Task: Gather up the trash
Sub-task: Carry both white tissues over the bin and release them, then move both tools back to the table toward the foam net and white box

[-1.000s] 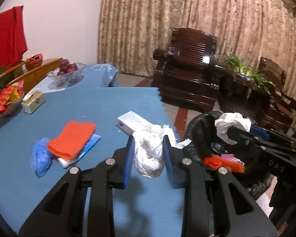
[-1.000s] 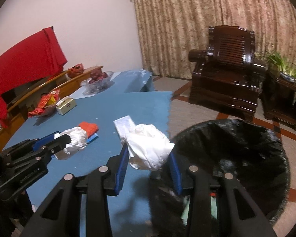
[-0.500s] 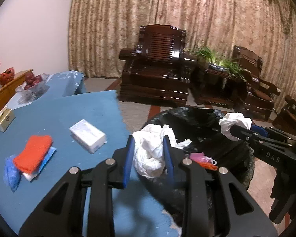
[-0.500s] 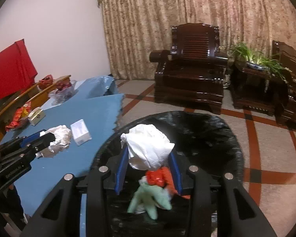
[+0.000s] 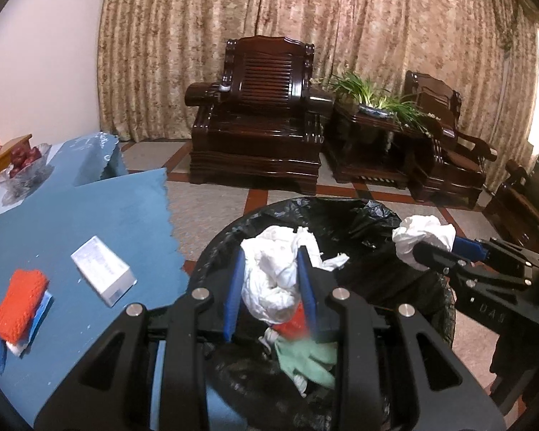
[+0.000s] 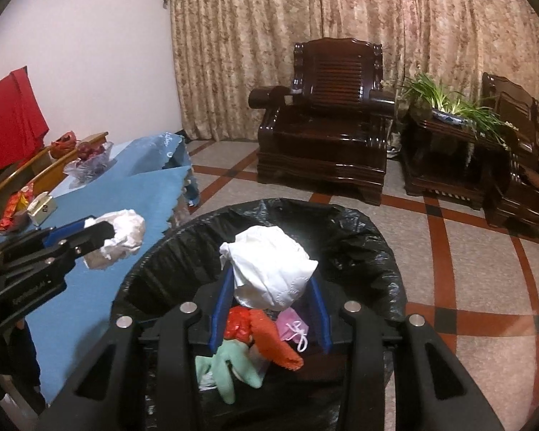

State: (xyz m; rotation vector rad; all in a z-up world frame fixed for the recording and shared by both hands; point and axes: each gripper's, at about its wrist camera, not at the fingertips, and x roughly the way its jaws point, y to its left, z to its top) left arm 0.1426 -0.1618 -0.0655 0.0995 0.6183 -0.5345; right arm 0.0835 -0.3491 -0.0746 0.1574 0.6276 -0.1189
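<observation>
Both grippers have swung from the blue table (image 5: 90,215) to above the black bin (image 5: 341,212), the left gripper (image 5: 271,280) clamping crumpled white tissue (image 5: 269,280) and the right gripper (image 6: 271,305) a white wad (image 6: 269,269); a release near the bin's rim risks spilling either outside.

Dark carved wooden armchairs (image 5: 255,115) stand before beige patterned curtains (image 5: 341,28) on a red-lined tile floor (image 6: 467,244).

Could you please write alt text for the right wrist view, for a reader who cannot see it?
The right gripper holds a crumpled white tissue over an open black-lined trash bin already containing red, green and pink scraps. At left, the left gripper holds another white wad above the blue table.
</observation>
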